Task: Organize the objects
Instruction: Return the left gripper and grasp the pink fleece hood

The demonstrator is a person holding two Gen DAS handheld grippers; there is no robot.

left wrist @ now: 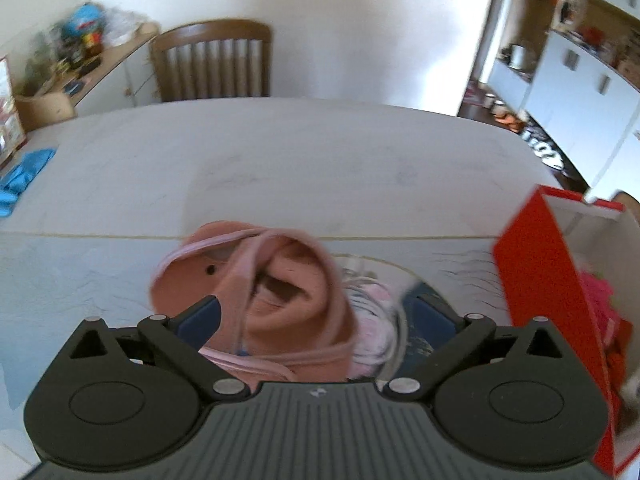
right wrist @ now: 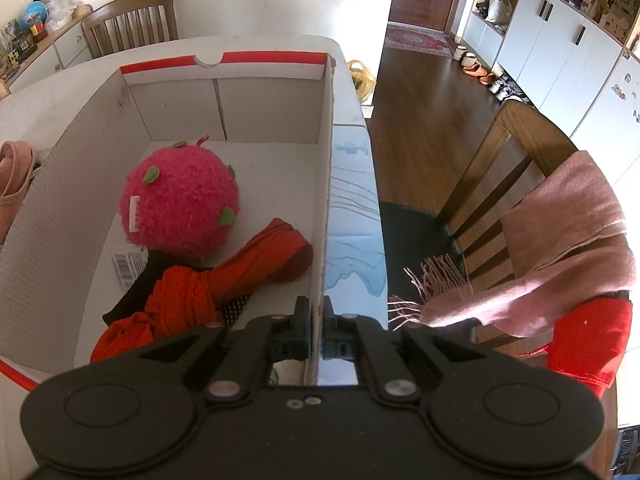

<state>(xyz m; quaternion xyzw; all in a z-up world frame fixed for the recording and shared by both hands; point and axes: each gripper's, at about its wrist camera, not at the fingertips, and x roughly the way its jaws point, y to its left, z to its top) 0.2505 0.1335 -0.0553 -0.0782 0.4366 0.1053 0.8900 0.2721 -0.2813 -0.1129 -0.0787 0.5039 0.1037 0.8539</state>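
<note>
My left gripper (left wrist: 316, 316) has its jaws wide apart around a pink cap (left wrist: 276, 292), carried above the white table (left wrist: 280, 160); a pale patterned cloth (left wrist: 372, 320) lies beneath. The cap's edge also shows in the right wrist view (right wrist: 14, 176), left of the box. My right gripper (right wrist: 316, 332) is shut on the right wall of the red-and-white cardboard box (right wrist: 326, 184). Inside the box lie a fuzzy pink dragon-fruit plush (right wrist: 180, 204) and orange-red cloth (right wrist: 224, 280). The box's red side shows in the left wrist view (left wrist: 544, 272).
A wooden chair (left wrist: 212, 64) stands behind the table. Blue cloth (left wrist: 24, 176) lies at the table's left edge. Another chair (right wrist: 520, 168) beside the table's right edge carries a pink fringed scarf (right wrist: 560, 248) and red cloth (right wrist: 592, 340). Cabinets line the walls.
</note>
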